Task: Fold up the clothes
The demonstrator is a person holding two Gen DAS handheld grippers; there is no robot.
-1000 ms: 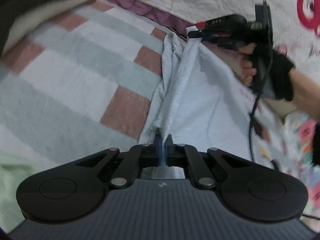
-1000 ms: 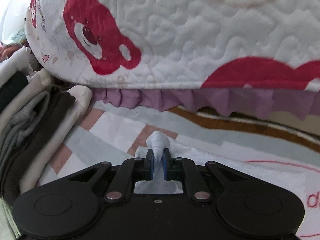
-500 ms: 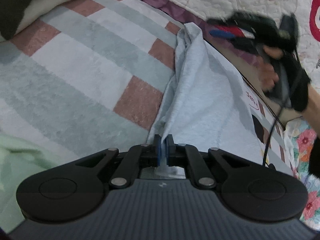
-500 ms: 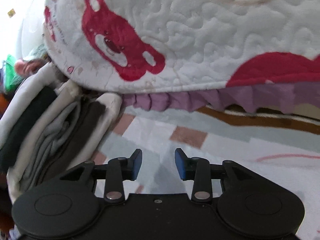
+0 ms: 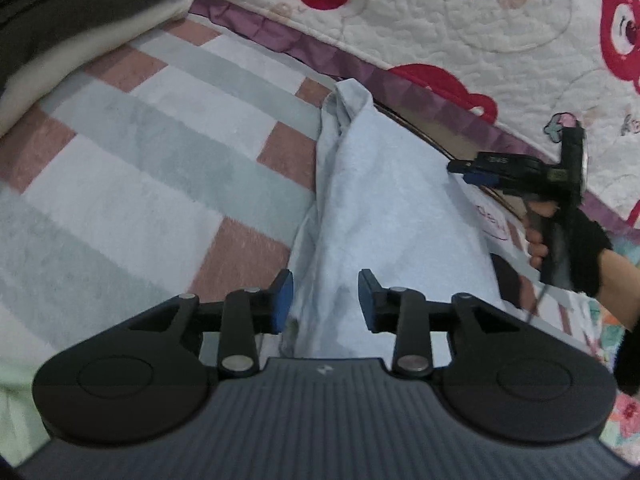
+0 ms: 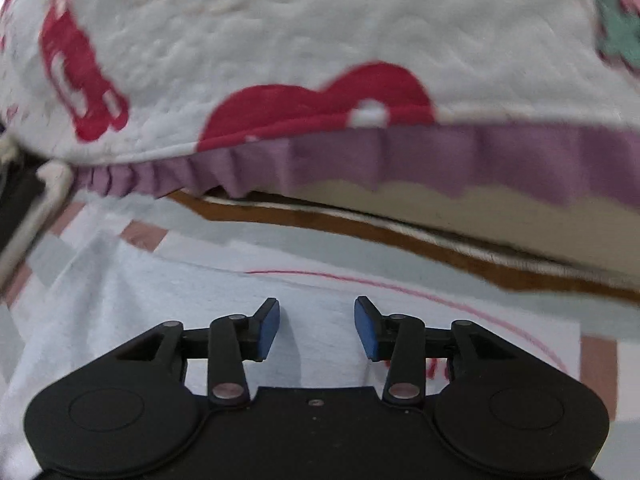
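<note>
Both tongs, left (image 5: 325, 296) and right (image 6: 317, 328), are gaping wide, gripping nothing, while the shirt (image 5: 384, 208) is lying long on the rug (image 5: 152, 168), seemingly for smoothing.

Black tool (image 5: 325, 296) with blue pads (image 5: 283, 294), silver screws, black glove (image 5: 586, 254).

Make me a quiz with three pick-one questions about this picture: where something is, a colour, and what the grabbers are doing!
1. Where does the light blue cloth lie?
A on the checked rug
B on the clothes pile
C in a basket

2. What colour is the frill under the quilt?
A green
B purple
C yellow

3. How is the left hand-held gripper?
A shut on the cloth
B open
C holding a sock

Answers:
1 A, the cloth lies flat on the rug.
2 B, the frill is purple.
3 B, its blue pads stand apart; the right hand-held gripper is open too.
</note>
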